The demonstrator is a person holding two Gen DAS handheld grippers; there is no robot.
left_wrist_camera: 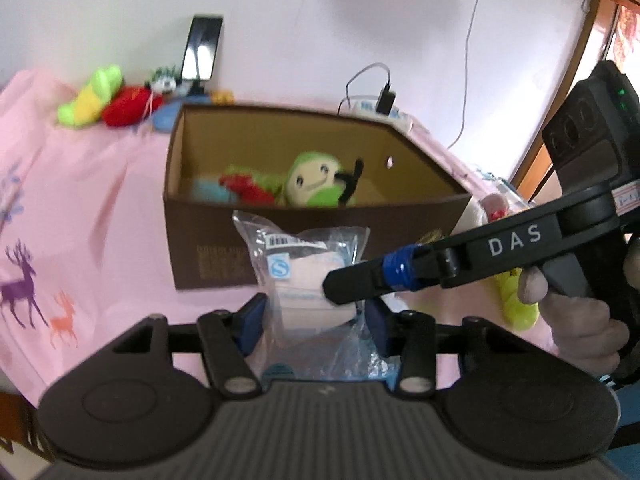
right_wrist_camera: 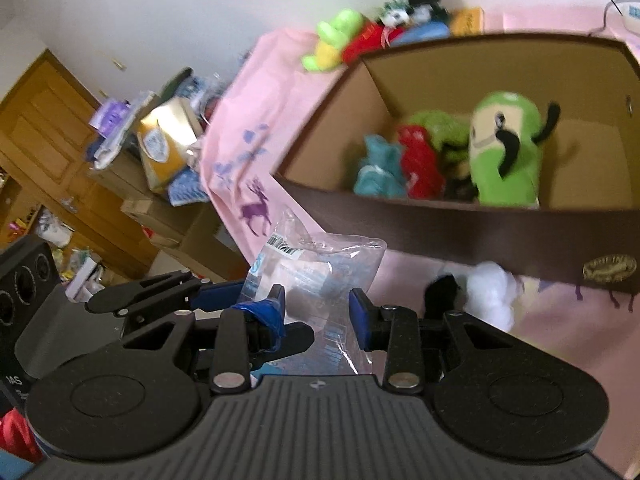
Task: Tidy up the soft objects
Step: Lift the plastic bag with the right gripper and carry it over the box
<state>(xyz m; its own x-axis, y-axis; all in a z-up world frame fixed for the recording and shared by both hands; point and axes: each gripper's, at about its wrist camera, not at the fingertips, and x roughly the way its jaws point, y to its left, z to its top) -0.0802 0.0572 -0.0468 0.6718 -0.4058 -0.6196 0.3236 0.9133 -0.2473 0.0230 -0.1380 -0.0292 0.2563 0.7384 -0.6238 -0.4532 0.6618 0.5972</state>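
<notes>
A clear plastic packet with a soft white item inside stands between the fingers of my left gripper, which is shut on it in front of a brown cardboard box. My right gripper has its jaws around the same packet from the right side; whether they press it is unclear. Its finger crosses the left wrist view. The box holds a green plush, a red plush and a teal plush.
A pink deer-print cloth covers the table. More plush toys lie at the back by a phone on a stand. A white fluffy toy and a yellow-green one lie right of the box. Cluttered wooden shelves stand at left.
</notes>
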